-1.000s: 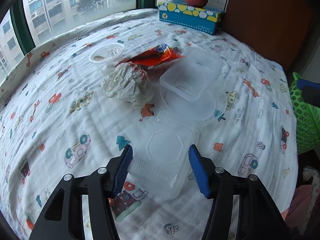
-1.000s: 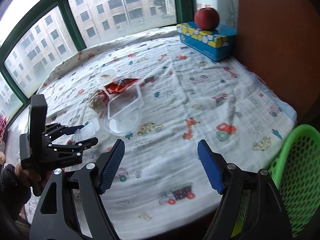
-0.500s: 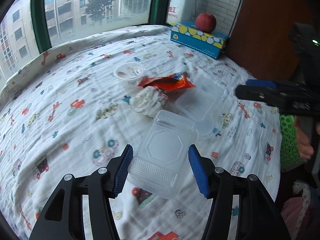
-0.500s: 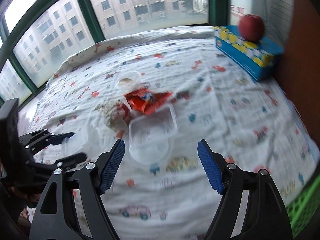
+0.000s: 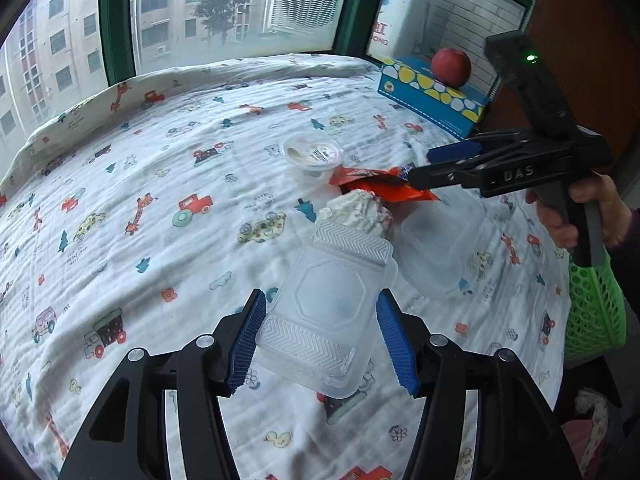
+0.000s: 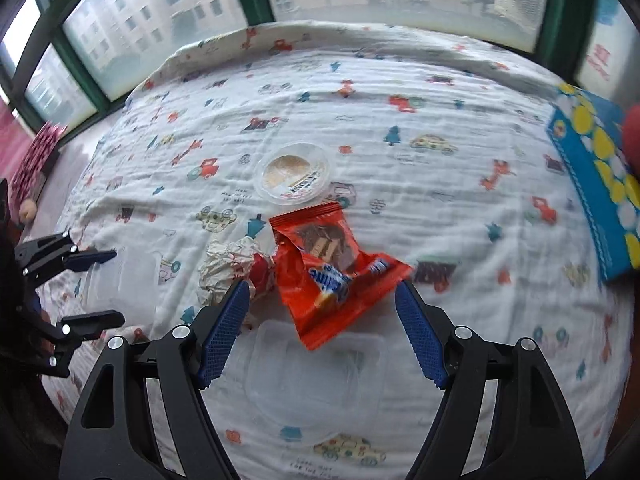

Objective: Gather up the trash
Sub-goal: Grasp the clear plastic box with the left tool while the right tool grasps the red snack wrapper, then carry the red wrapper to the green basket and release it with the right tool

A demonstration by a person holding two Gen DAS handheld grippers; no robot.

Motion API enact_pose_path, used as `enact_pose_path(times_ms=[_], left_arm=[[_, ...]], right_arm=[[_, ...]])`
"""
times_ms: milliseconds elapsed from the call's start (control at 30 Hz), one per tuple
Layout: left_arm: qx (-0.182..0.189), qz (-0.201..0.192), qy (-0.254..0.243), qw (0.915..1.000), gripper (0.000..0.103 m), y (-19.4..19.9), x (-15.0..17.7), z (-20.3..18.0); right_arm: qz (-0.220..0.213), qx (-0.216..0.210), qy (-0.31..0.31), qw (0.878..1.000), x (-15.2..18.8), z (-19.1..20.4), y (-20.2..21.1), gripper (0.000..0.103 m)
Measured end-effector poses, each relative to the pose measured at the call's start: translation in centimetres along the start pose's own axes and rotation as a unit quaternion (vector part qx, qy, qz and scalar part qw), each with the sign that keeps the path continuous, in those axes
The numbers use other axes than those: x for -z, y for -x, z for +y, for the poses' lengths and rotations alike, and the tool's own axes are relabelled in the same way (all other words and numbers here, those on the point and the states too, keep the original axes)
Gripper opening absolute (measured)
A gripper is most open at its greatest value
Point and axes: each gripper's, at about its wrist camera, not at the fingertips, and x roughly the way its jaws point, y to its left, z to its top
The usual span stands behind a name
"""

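Printed cloth [image 6: 440, 128] blurs (motion) beside cropped blue box [image 6: 600, 184].

A home: a cartoon-print cloth [image 5: 160, 168] covers a table by a bay window [image 5: 224, 4] facing apartment blocks.

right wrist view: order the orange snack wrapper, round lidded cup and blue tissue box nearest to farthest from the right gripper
1. orange snack wrapper, directly ahead of the opening right gripper.
2. round lidded cup, beyond the wrapper, slightly left.
3. blue tissue box, far right edge.

black grippers [image 5: 320, 340], ribbed blue pads [image 5: 246, 344]
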Motion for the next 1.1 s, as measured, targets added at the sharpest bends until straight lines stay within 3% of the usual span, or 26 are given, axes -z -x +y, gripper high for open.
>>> enact_pose_path(times_ms=[67, 200, 333, 500, 667, 800, 1100], left_arm=[[0.0, 0.0, 0.004, 1.0, 0.055, -0.1, -0.2, 0.2], [0.002, -0.002, 0.01, 0.9999, 0.055, -0.4, -0.6, 0.5], [0.003, 0.0, 0.017, 0.9999, 0.055, -0.8, -0.7, 0.8], [0.0, 0.007, 0.023, 0.9997, 0.055, -1.3, -0.7, 1.2], [-0.002, 0.009, 0.023, 0.9997, 0.055, -1.4, -0.8, 1.1], [0.001, 0.009, 0.024, 0.9997, 0.055, -1.3, -0.9, 0.8], [0.0, -0.001, 0.017, 0.9999, 0.055, 0.1, -1.7, -0.5]], right_arm=[[0.01, -0.006, 0.022, 1.0, -0.5, 0.2, -0.7, 0.085], [0.033, -0.003, 0.061, 0.998, -1.3, 0.2, -2.5, 0.085], [0.06, -0.034, 0.056, 0.996, -1.7, -0.7, -4.3, 0.085], [0.078, -0.033, 0.044, 0.995, -1.6, -1.4, -6.0, 0.085], [0.058, -0.044, 0.021, 0.997, -1.3, -1.6, -5.8, 0.075], [0.046, -0.025, 0.011, 0.999, -0.9, -1.5, -5.3, 0.06], [-0.03, -0.008, -0.039, 0.999, -0.1, -1.4, -0.6, 0.056]])
